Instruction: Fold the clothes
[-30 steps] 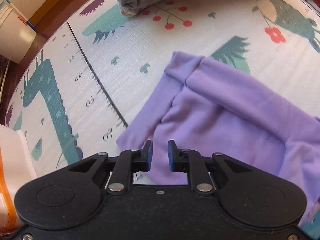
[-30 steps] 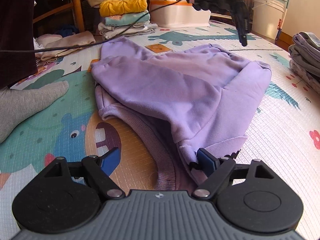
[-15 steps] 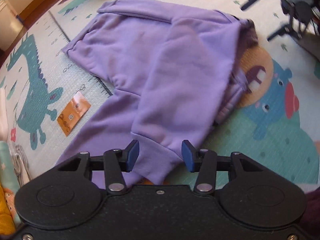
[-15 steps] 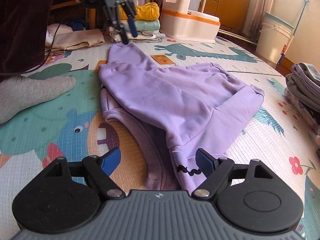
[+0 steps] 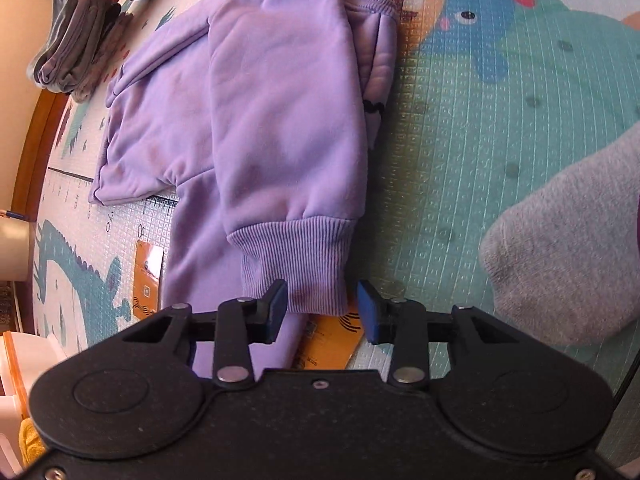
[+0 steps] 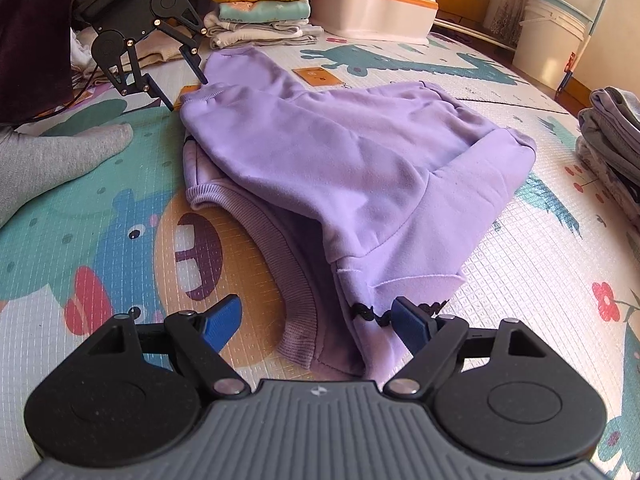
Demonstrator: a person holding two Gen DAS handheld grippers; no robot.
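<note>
A purple sweatshirt [image 5: 260, 100] [image 6: 360, 152] lies half folded on the printed play mat [image 6: 120, 240], one sleeve laid across its body. That sleeve's ribbed cuff [image 5: 296, 256] sits between the jaws of my left gripper [image 5: 322, 308], which are closing; the left pad touches the rib and a gap shows at the right pad. The right wrist view shows the left gripper [image 6: 187, 93] at the cuff [image 6: 200, 98]. My right gripper [image 6: 316, 320] stands open and wide over the ribbed hem [image 6: 288, 280], not pressing it.
A person's foot in a grey sock [image 5: 560, 248] [image 6: 52, 160] rests on the mat beside the cuff. Orange cards [image 5: 148, 276] [image 6: 318, 76] lie by the garment. Folded stacks [image 6: 260, 4] [image 6: 612, 132], a white box [image 6: 372, 8] and a bucket [image 6: 552, 28] line the edges.
My left gripper swung from the far edge of the sweatshirt across to the sleeve cuff near the foot and rolled; its jaws widened around the cuff. The right gripper stayed at the hem.
</note>
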